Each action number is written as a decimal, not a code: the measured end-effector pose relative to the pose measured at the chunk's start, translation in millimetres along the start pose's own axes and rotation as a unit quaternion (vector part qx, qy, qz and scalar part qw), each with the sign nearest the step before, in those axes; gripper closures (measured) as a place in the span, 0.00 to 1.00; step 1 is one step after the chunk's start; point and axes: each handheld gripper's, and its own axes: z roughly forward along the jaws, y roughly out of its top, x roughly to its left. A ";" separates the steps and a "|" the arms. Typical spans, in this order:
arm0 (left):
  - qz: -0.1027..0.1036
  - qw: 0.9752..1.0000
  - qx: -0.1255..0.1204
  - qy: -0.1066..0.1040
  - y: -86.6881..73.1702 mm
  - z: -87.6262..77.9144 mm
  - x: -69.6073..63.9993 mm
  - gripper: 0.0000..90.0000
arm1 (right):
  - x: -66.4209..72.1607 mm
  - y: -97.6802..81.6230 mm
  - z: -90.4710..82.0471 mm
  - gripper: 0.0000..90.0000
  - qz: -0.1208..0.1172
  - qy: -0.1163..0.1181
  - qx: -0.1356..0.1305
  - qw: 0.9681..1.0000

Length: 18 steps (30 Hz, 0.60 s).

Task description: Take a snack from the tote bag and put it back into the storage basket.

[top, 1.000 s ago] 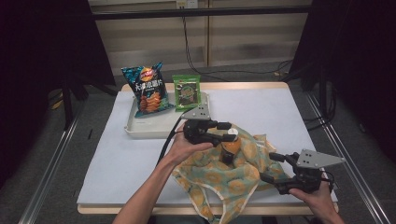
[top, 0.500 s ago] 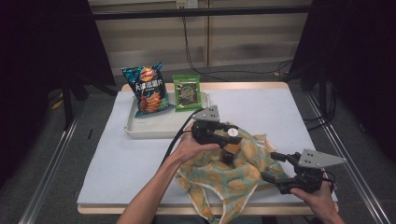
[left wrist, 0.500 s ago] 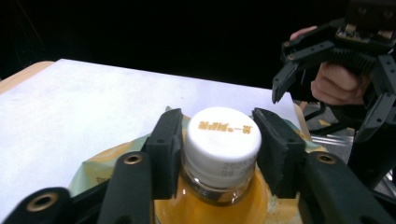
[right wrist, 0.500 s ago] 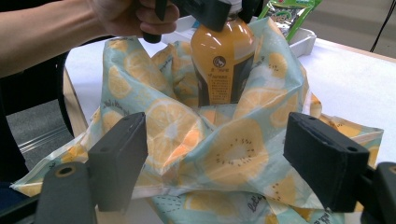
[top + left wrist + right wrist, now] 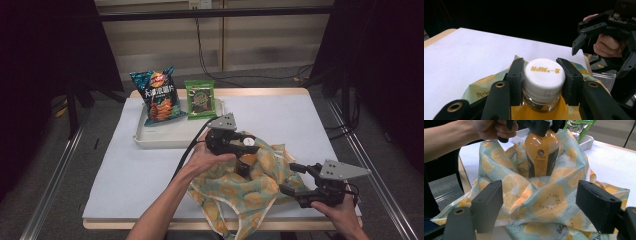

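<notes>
Left gripper (image 5: 541,75) jaws, just closing, clamp the white cap (image 5: 544,72) of the orange bottle (image 5: 541,155) standing in the fruit-print bag (image 5: 549,202). Right gripper (image 5: 546,207) jaws apart, straddling the bag's near-right edge.

Light is coming from overhead & falling evenly on the white desk (image 5: 280,120); bg and both sides are sitting in near-black. Shadows are showing soft, faint. High view is looking a bit soft, low-res. In left gripper view the white bottle cap (image 5: 544,71) is glaring, nearly blown out, and bg is going black. In right gripper view, near jaws are blurring slightly; edges are bending a little w/ wide lens.
</notes>
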 end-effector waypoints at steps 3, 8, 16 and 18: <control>-0.006 1.000 -0.004 0.004 1.8 -1.9 -1.2 0.65 | -0.2 -0.1 -0.3 0.24 0.001 0.000 0.000 1.000; -0.012 1.000 -0.014 0.010 5.7 -10.9 -3.4 0.66 | -1.1 -0.3 -1.4 0.24 0.002 -0.003 0.000 1.000; -0.016 0.999 -0.032 0.016 13.0 -31.9 -6.4 0.66 | -0.6 -0.3 -1.0 0.24 0.003 -0.003 -0.002 1.000; -0.016 0.999 -0.033 0.019 16.2 -37.3 -7.2 0.66 | -0.6 -0.4 -0.8 0.24 0.004 -0.002 -0.002 1.000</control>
